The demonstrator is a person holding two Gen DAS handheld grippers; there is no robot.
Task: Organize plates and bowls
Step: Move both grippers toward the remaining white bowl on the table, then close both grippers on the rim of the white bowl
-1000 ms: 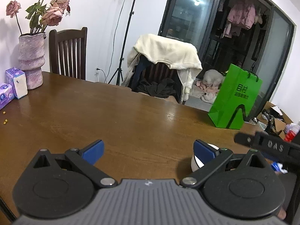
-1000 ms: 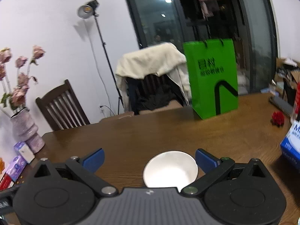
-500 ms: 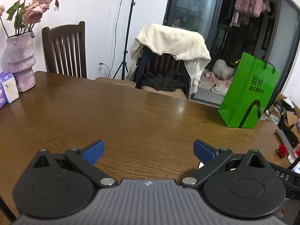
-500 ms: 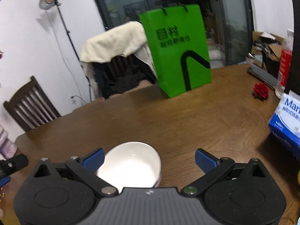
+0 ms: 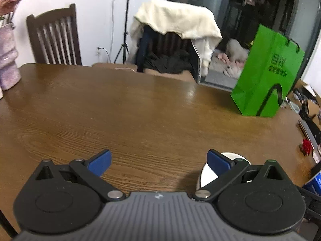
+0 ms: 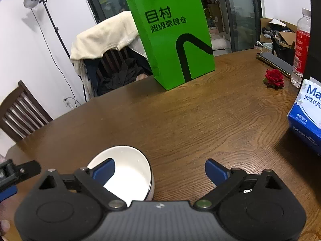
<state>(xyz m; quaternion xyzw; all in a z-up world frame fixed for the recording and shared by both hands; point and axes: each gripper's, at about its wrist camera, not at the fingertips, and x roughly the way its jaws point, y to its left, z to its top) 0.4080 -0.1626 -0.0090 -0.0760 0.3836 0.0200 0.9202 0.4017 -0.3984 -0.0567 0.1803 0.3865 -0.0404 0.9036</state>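
Hovering over the bench [image 6: 180, 120], I hold both sets of jaws spread wide with nothing between them. The white bowl [image 6: 128, 168] sits upright on the wood, well in front of the green bag [image 6: 172, 34] and on my side of it; my right gripper [image 6: 159, 169] hangs above and just right of the bowl, its left finger [image 6: 103, 170] over the bowl's inside, the right finger clear of the rim. From my left gripper [image 5: 158, 160] the bowl [image 5: 208, 175] shows only as a sliver behind the right finger. The risk, as I judge it, is closing from here: only one pad lines up with the wall, so the squeeze could shove the bowl sideways across the smooth wood or tip it onto its rim, and my two grippers are near enough to knock each other. No plates are in view, so I reckon the sorting is barely begun. Compared with half a second ago, the bowl has slid further left under my right gripper, the green bag looms nearer, and the bowl has come back into my left view.
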